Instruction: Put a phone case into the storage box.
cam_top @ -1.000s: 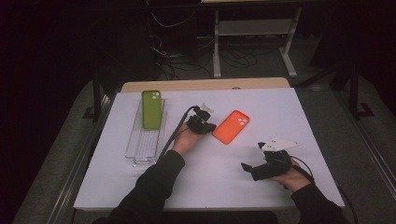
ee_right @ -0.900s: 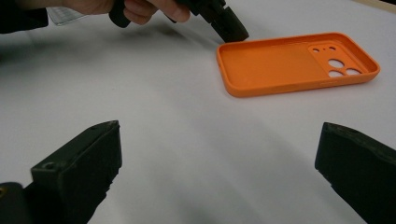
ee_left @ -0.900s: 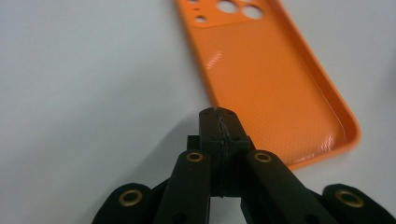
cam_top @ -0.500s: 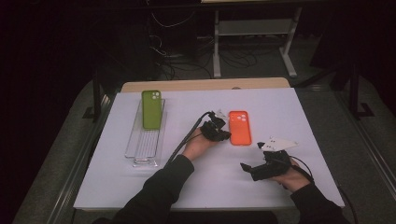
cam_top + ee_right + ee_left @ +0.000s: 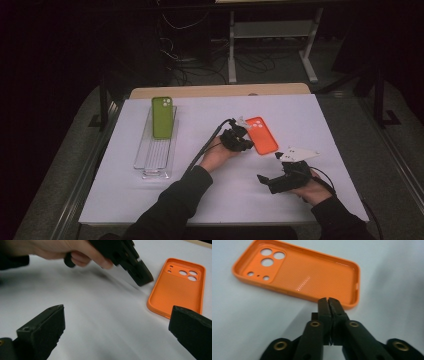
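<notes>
An orange phone case (image 5: 261, 135) lies inside-up on the white table sheet (image 5: 300, 115). My left gripper (image 5: 249, 145) sits at the case's near left edge. In the left gripper view its tips (image 5: 328, 300) are pressed together just short of the rim of the case (image 5: 297, 272), with nothing between them; they have just eased apart by a hair. My right gripper (image 5: 269, 168) rests low at the front right, jaws wide open (image 5: 117, 322) and empty. It looks toward the case (image 5: 181, 290) and the left gripper (image 5: 143, 277).
A green phone case (image 5: 162, 116) leans upright at the far end of a clear plastic rack (image 5: 155, 157) on the left of the sheet. A wooden table edge (image 5: 220, 91) runs behind. Cables and a shelf frame sit on the dark floor beyond.
My left gripper has moved to the right across the sheet. The orange case has shifted right with it and turned from a slant to lie more lengthwise. The right gripper has stayed put.
</notes>
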`<act>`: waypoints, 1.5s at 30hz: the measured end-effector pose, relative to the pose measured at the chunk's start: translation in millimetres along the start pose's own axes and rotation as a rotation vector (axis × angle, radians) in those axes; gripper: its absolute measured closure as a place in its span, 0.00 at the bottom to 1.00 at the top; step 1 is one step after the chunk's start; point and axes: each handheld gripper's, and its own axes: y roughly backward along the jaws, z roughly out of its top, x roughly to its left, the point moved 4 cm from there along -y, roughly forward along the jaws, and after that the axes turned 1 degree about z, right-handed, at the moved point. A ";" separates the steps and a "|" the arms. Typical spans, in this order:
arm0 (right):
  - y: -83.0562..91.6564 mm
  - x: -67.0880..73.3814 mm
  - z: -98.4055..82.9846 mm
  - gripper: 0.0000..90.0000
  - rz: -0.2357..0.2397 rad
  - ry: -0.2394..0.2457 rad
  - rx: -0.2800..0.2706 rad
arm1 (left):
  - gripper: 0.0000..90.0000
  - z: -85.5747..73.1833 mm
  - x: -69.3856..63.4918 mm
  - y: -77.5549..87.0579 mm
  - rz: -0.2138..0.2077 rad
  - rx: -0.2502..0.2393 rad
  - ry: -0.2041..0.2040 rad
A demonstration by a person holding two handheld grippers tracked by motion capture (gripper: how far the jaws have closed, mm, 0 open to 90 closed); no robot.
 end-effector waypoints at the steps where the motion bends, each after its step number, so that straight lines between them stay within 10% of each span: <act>1: -0.1 0.1 0.1 0.00 0.000 0.000 0.000 | 0.93 -1.1 -0.1 5.7 -0.002 -0.004 -0.008; 15: -0.8 -0.6 0.3 0.00 -0.015 0.015 0.010 | 0.35 -44.1 -6.8 81.5 -0.007 -0.035 -0.059; 26: -1.5 -2.3 2.9 0.00 -0.031 -0.017 0.027 | 0.02 -72.5 -17.1 104.8 0.040 -0.104 -0.042; 45: -0.2 -18.0 22.4 0.00 -0.066 -0.119 0.115 | 0.00 -78.1 -16.7 108.3 -0.009 -0.096 -0.051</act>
